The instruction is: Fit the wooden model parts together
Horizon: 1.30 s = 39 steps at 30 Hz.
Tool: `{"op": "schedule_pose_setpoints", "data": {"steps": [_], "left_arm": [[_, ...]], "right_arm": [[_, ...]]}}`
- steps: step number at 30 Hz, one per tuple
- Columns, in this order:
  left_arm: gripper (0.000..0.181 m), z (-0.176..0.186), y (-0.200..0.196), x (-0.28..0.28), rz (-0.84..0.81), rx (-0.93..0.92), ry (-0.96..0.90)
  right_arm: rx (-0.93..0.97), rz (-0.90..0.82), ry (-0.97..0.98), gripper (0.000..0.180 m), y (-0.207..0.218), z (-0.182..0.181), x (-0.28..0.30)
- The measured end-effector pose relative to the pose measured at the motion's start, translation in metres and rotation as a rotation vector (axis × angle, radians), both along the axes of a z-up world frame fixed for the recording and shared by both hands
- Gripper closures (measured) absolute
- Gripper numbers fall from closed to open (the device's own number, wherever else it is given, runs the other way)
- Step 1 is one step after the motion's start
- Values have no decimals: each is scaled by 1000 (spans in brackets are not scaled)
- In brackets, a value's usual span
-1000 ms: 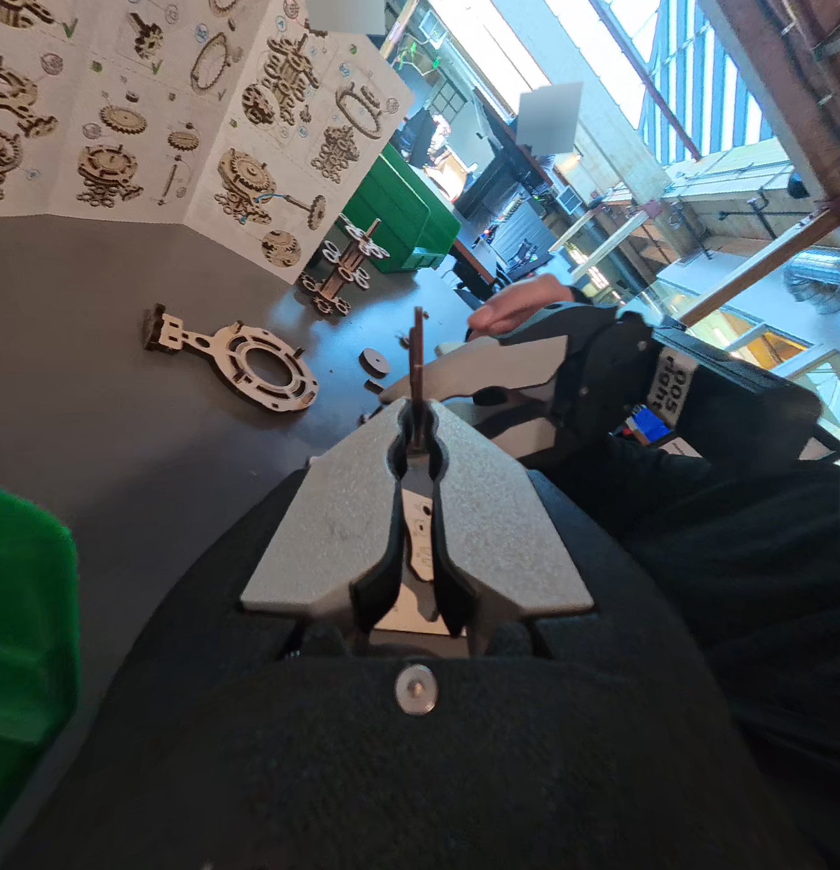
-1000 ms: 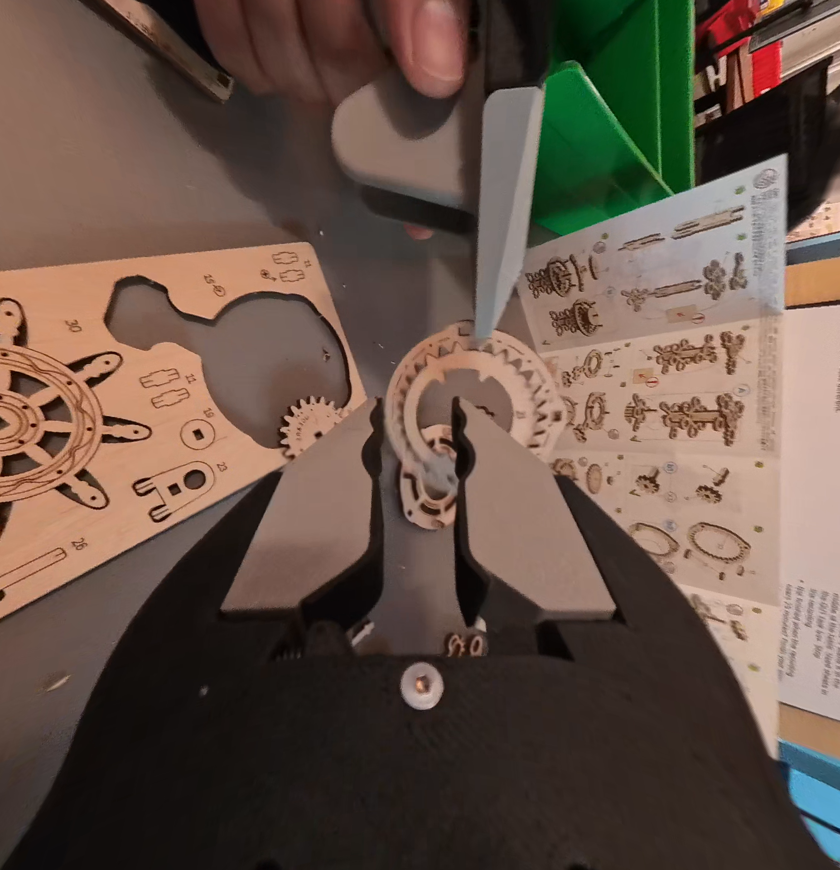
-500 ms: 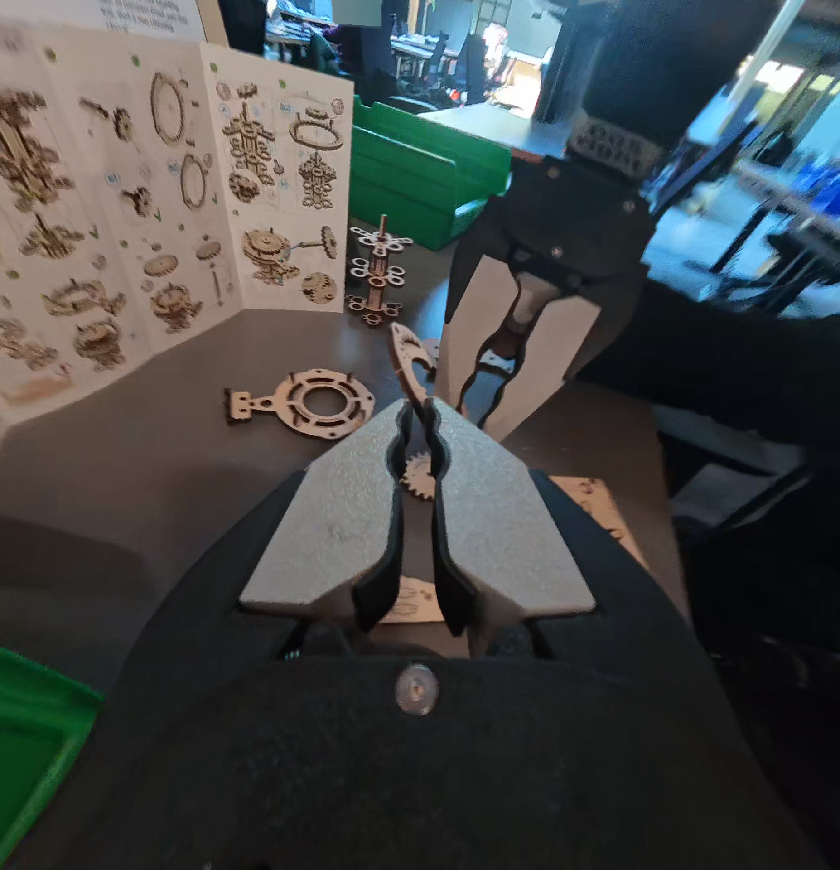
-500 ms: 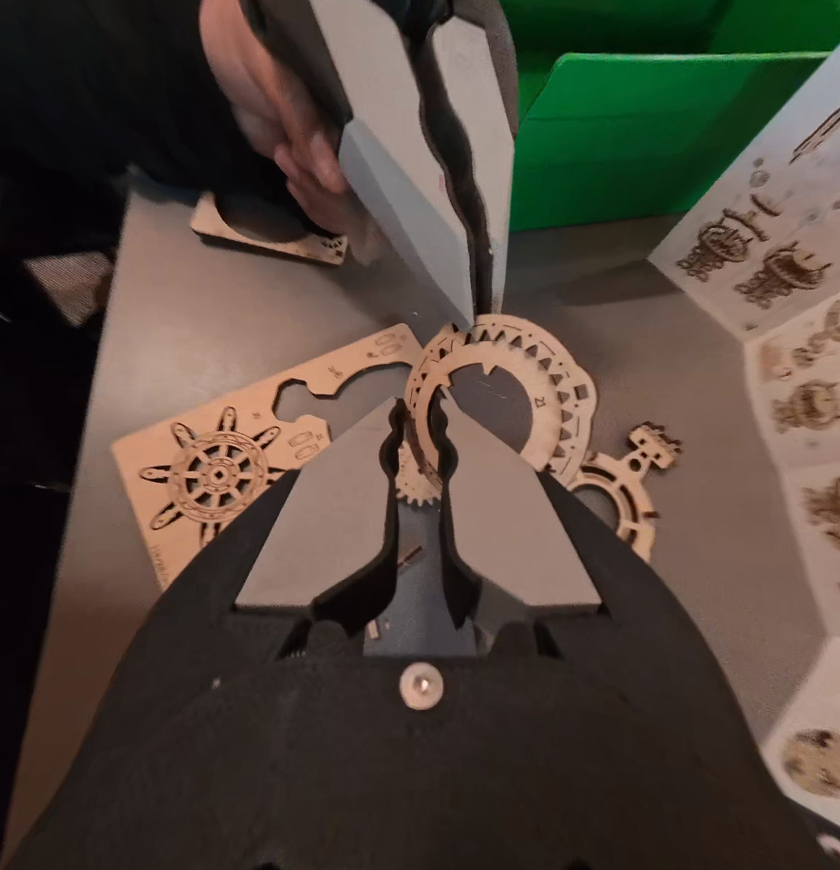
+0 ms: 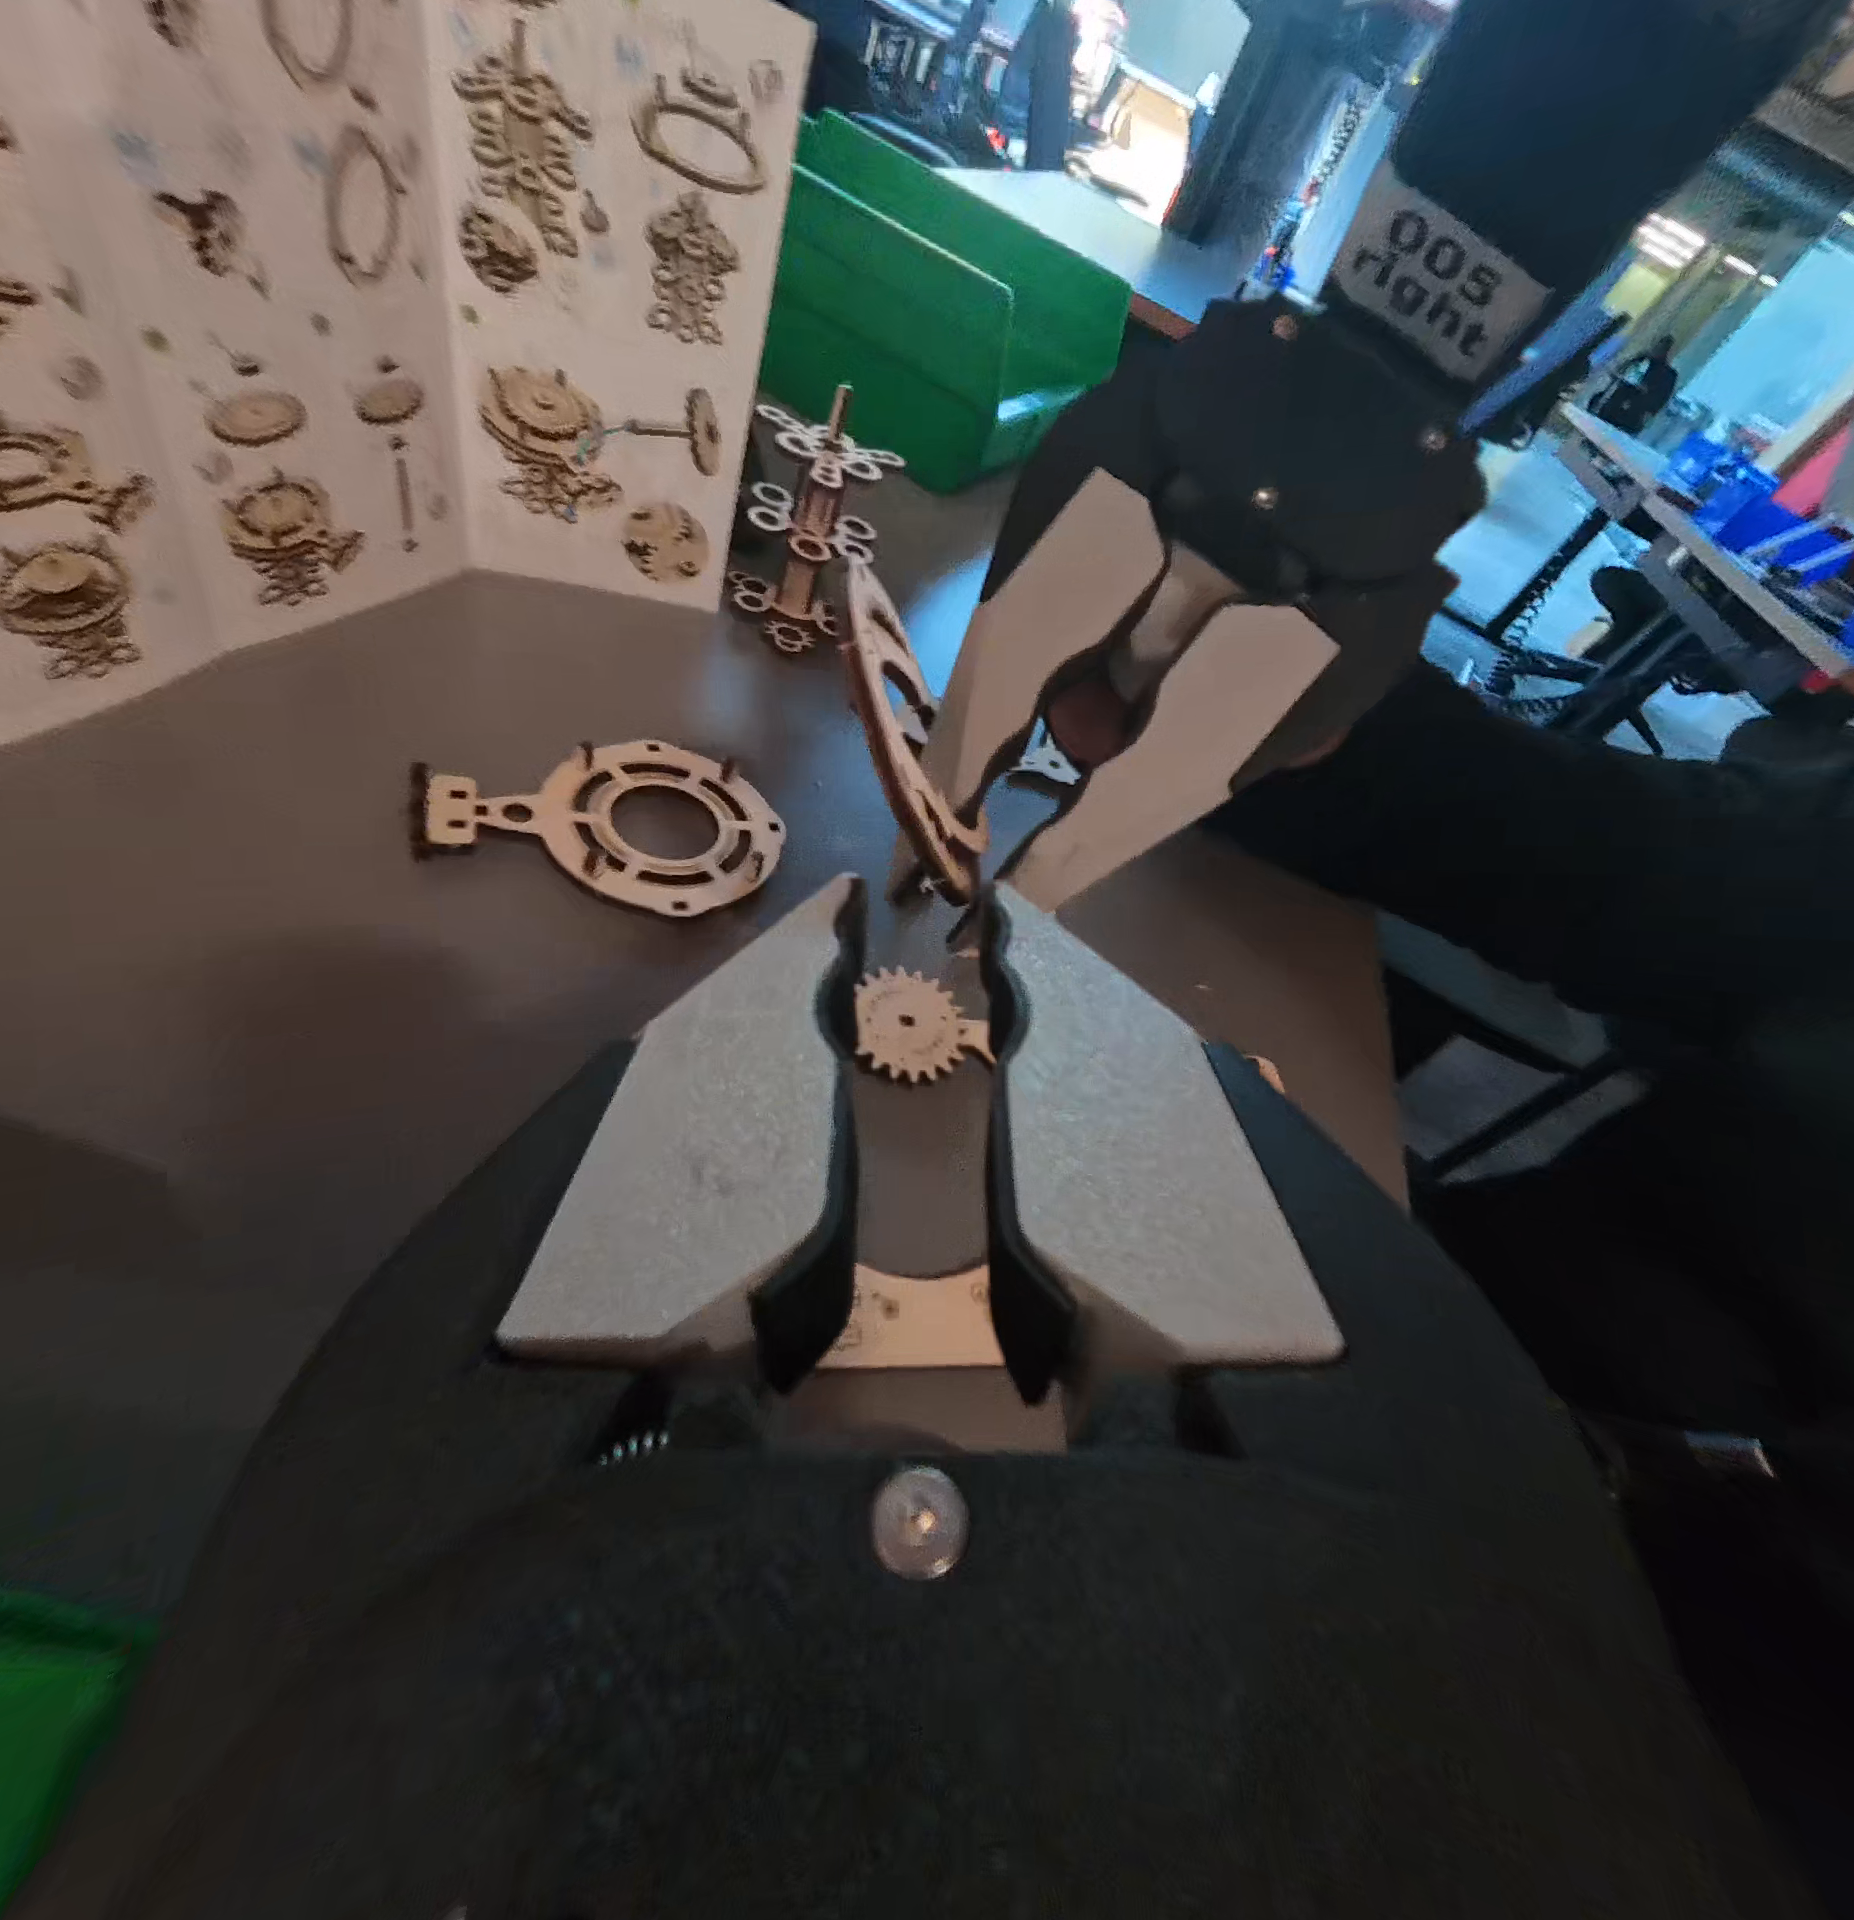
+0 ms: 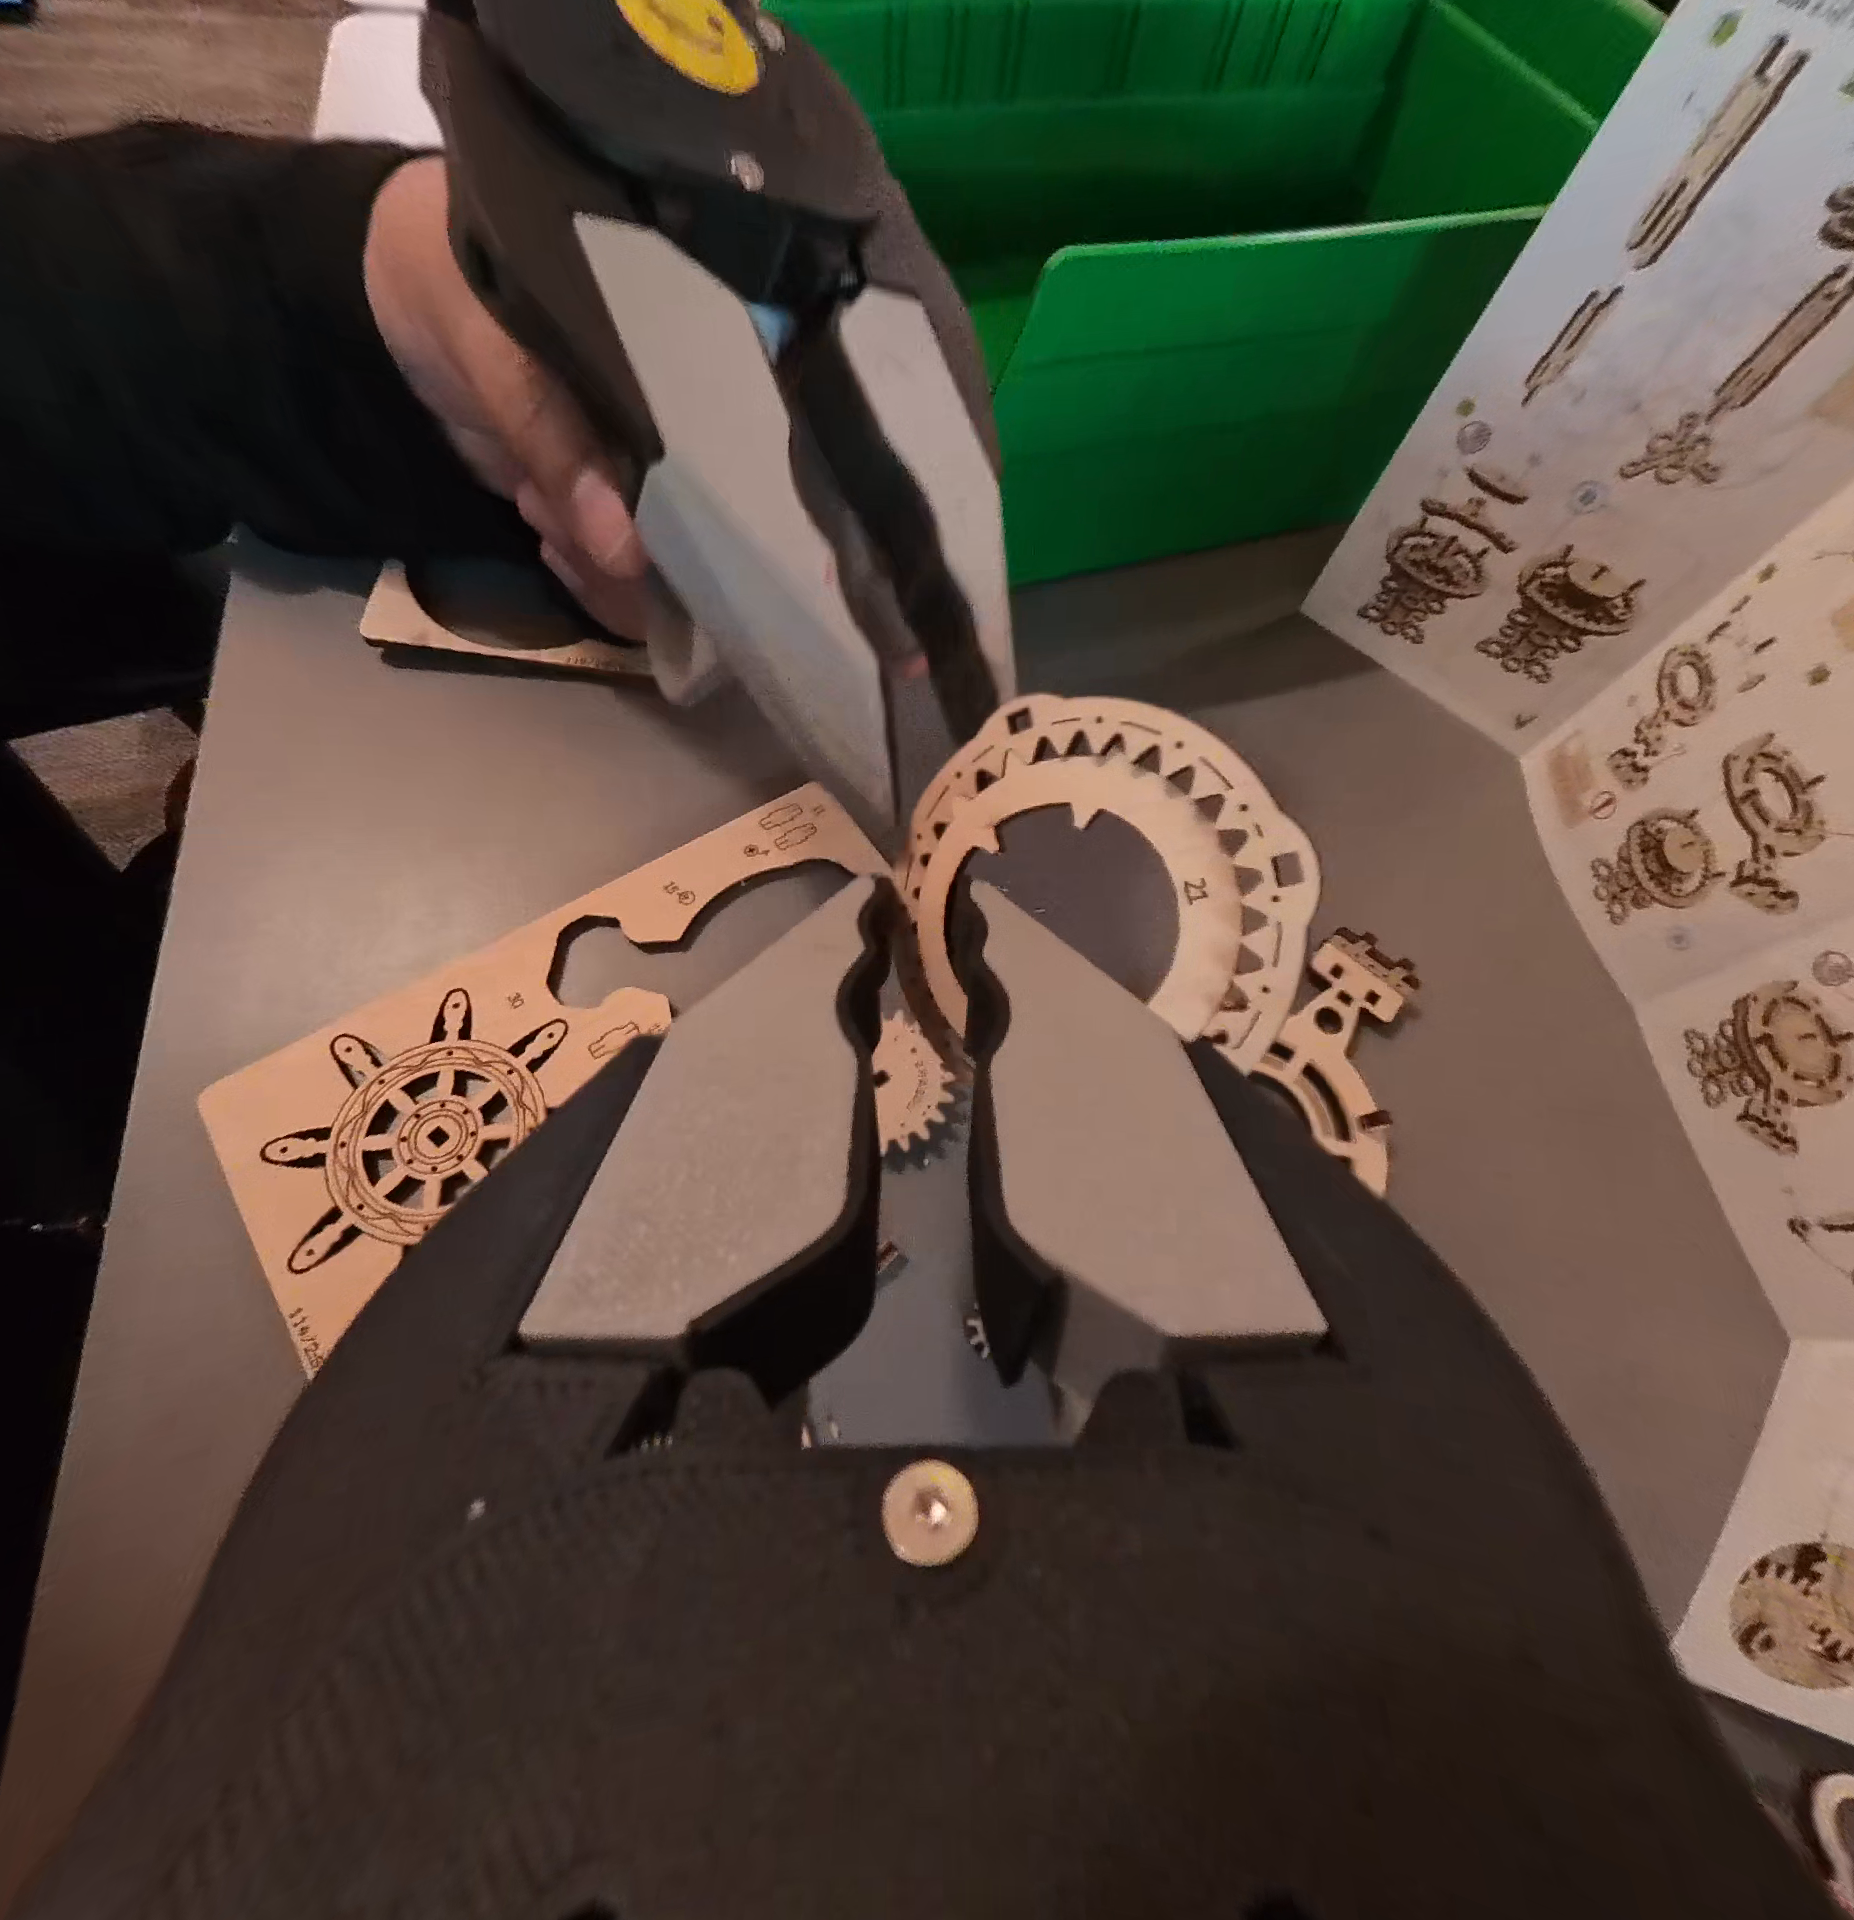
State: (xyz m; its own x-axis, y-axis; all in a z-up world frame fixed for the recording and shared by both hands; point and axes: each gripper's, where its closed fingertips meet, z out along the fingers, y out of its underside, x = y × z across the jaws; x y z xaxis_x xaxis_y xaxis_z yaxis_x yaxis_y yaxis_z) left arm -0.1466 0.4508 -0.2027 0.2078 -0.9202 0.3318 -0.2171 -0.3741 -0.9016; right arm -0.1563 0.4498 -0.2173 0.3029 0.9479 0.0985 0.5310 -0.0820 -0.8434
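A flat wooden toothed ring [image 6: 1203, 852] stands on edge between the fingers of my right gripper [image 6: 921, 899], which is shut on its rim. In the left wrist view the ring [image 5: 887, 727] shows edge-on, just beyond my left gripper [image 5: 921, 904]. My left gripper is open and empty, with its tips close to the ring's edge; it also shows in the right wrist view [image 6: 928, 748]. A small wooden gear [image 5: 907, 1023] lies on the table under the left fingers and shows below the ring [image 6: 907, 1091]. A flat ring bracket [image 5: 642, 821] lies to the left.
A folded instruction sheet [image 5: 279, 364] stands at the back left. A wooden axle assembly [image 5: 814, 520] stands by it. Green bins [image 5: 933, 312] sit behind. A cut-out wooden sheet with a wheel pattern [image 6: 414, 1101] lies on the grey table [image 5: 227, 1039]. Another sheet [image 6: 487, 634] lies under the person's hand. Left and right tips are no more than a few centimetres apart. The small wooden gear [image 5: 907, 1023] sits 6 centimeters or so from the ends of my right fingers.
My left gripper has opened and let go of the ring. The right gripper still holds the ring. Both grippers have swung so that they face each other more steeply above the table.
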Motion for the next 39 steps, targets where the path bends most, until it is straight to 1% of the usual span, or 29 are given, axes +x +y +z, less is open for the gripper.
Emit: {"op": "schedule_pose_setpoints", "data": {"steps": [2, 3, 6, 11, 14, 16, 17, 22, 23, 25, 27, 28, 31, 34, 39], "left_arm": [[177, 4, -2, 3, -5, 34, -27], [179, 5, -2, 4, -9, 48, -30], [180, 2, -3, 4, -18, 57, -19], [180, -1, 0, 4, -1, 149, 31], [180, -1, -2, 4, -10, 168, 44], [180, -2, -4, 5, -17, 149, 45], [180, -2, -3, 5, -16, 140, 42], [181, 1, -1, 2, -13, 78, 5], [181, -2, 2, 0, 1, 81, 20], [181, -1, 1, -1, -5, 61, 4], [181, 2, -1, 1, -16, 24, -28], [181, 2, -1, 2, -15, 19, -30], [181, 4, -1, 2, -15, 14, -40], [181, 1, 3, 1, 12, 41, -18], [181, -2, 5, 1, 34, 134, 39]], "right_arm": [[6, -5, -5, 171, 0, 0, 1], [16, -8, -12, 172, 0, -1, 1], [43, -18, -45, 172, 1, -4, 1], [47, -44, -68, 173, 5, -8, 3], [-46, -18, -10, 173, 0, -7, 2], [-108, -10, 8, 172, -1, -8, 2], [-102, -14, 4, 172, 0, -8, 2], [44, -43, -40, 171, 3, -2, 2], [68, -56, -39, 168, 5, 0, 3], [90, -74, -17, 157, 7, 6, 6], [67, -62, 4, 170, 4, 7, 6], [57, -63, 10, 173, 4, 7, 6], [49, -65, 18, 167, 4, 7, 3], [60, -84, 18, 177, 6, 8, 4], [73, -95, -6, 177, 8, 6, 5]]}}
